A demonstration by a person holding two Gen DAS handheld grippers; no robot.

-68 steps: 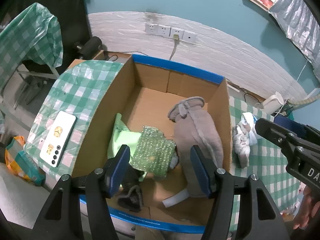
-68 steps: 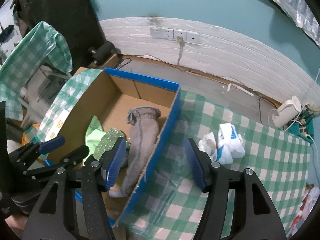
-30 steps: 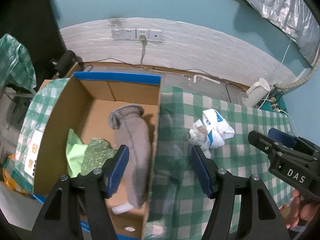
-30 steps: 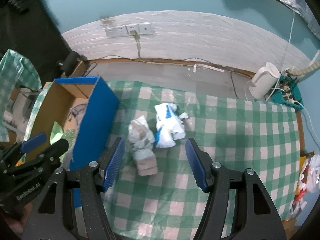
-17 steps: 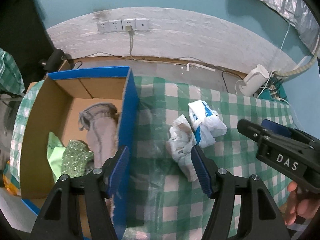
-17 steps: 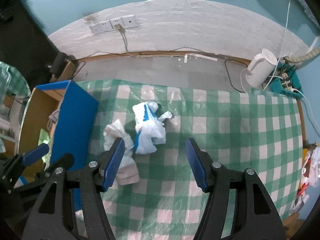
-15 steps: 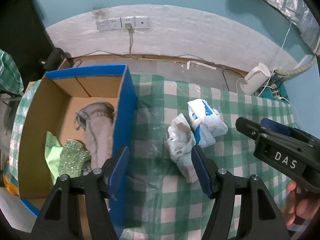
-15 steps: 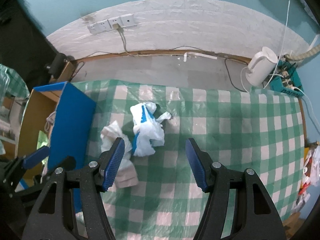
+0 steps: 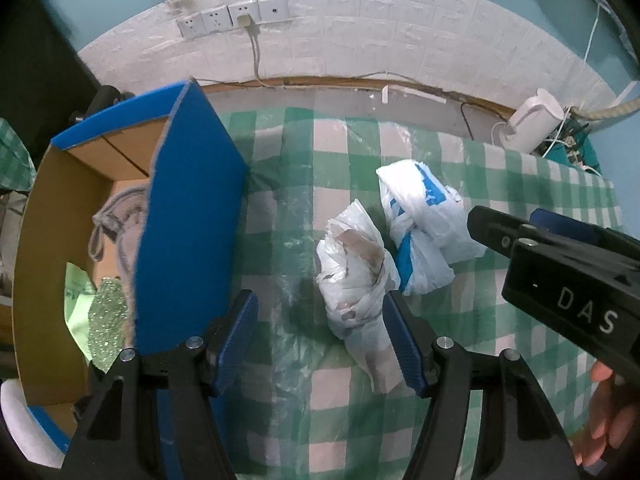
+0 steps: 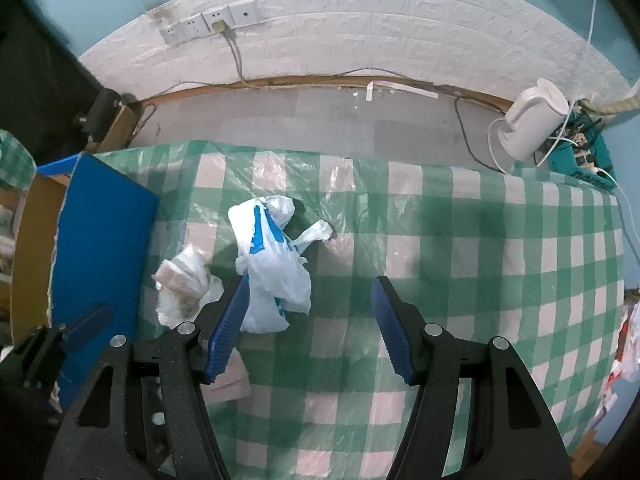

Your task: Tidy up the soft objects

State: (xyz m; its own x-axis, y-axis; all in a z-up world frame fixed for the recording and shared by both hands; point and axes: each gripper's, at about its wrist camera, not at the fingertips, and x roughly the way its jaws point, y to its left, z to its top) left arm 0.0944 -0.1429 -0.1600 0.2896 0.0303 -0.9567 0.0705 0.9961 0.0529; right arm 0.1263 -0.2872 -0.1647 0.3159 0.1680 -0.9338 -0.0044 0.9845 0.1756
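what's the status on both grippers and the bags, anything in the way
Left gripper open, empty, over the clear bundle. Right gripper open, empty, by the white and blue bag. Both bags on the tablecloth, outside the box. Nothing blocking.

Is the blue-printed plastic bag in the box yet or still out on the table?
Out. The blue-printed bag lies crumpled on the checked tablecloth, beside the cardboard box.

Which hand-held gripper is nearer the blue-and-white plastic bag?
Right. The right hand-held gripper has its left finger against the blue-and-white plastic bag; the left hand-held gripper brackets the neighbouring clear plastic bundle.
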